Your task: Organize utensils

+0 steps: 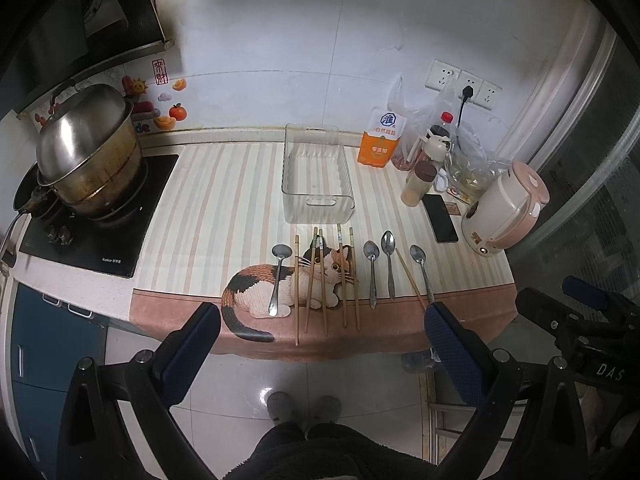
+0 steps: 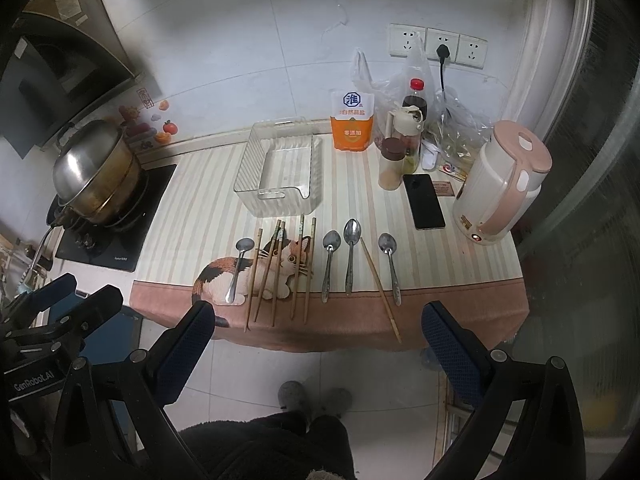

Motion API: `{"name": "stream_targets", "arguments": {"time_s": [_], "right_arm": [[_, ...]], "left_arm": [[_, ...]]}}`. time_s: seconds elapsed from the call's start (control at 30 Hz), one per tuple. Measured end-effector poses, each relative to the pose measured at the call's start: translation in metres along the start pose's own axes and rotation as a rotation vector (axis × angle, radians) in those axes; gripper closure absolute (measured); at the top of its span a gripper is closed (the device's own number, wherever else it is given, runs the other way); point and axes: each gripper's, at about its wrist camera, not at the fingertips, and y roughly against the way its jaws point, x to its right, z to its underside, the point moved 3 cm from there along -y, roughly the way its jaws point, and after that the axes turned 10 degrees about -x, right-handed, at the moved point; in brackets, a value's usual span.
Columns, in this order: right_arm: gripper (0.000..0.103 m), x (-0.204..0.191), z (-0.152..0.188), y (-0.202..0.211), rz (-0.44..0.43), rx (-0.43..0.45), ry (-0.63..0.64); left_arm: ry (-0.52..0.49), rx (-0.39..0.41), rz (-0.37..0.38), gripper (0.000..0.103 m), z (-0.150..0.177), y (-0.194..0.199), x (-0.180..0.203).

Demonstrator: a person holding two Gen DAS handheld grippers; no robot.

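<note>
Several metal spoons lie on a striped cat-print mat (image 1: 220,200) along the counter's front: one spoon (image 1: 278,276) on the cat picture, others (image 1: 372,272) to the right. Between them are several wooden chopsticks (image 1: 323,288), and one slanted chopstick (image 1: 410,276) among the right spoons. An empty clear plastic bin (image 1: 318,184) stands behind them. My left gripper (image 1: 322,308) is open, held before the counter edge. The right wrist view shows the same spoons (image 2: 351,256), chopsticks (image 2: 310,272) and bin (image 2: 280,172), with my right gripper (image 2: 318,308) open and empty.
A lidded steel pot (image 1: 88,148) sits on the stove at left. At right are a phone (image 1: 440,218), a pink kettle (image 1: 504,208), an orange salt bag (image 1: 380,142), bottles and plastic bags. A person's slippered feet (image 1: 304,408) stand on the tiled floor below.
</note>
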Motion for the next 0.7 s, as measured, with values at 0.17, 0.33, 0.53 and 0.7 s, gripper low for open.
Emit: {"name": "stream_targets", "arguments": {"time_s": [0.17,0.33,0.53,0.7], "right_arm": [[0.000,-0.0005,-0.0025,-0.0010,-0.002,-0.002,0.002],[0.000,-0.0009,-0.0041,-0.0017,-0.001,-0.002,0.000],[0.000,-0.0002,-0.0020,0.0005,0.000,-0.004,0.000],[0.000,-0.0009,-0.0081,-0.0056,-0.001,-0.007,0.000]], "left_arm": [[0.001,-0.001,-0.002,0.000,-0.0024,-0.0027,0.0002],[0.000,-0.002,-0.001,0.000,-0.0045,-0.0044,-0.0011],[0.000,-0.004,0.001,0.000,-0.0072,-0.0066,-0.0015],[0.000,-0.004,0.001,0.000,-0.0073,-0.0062,-0.0014]]}}
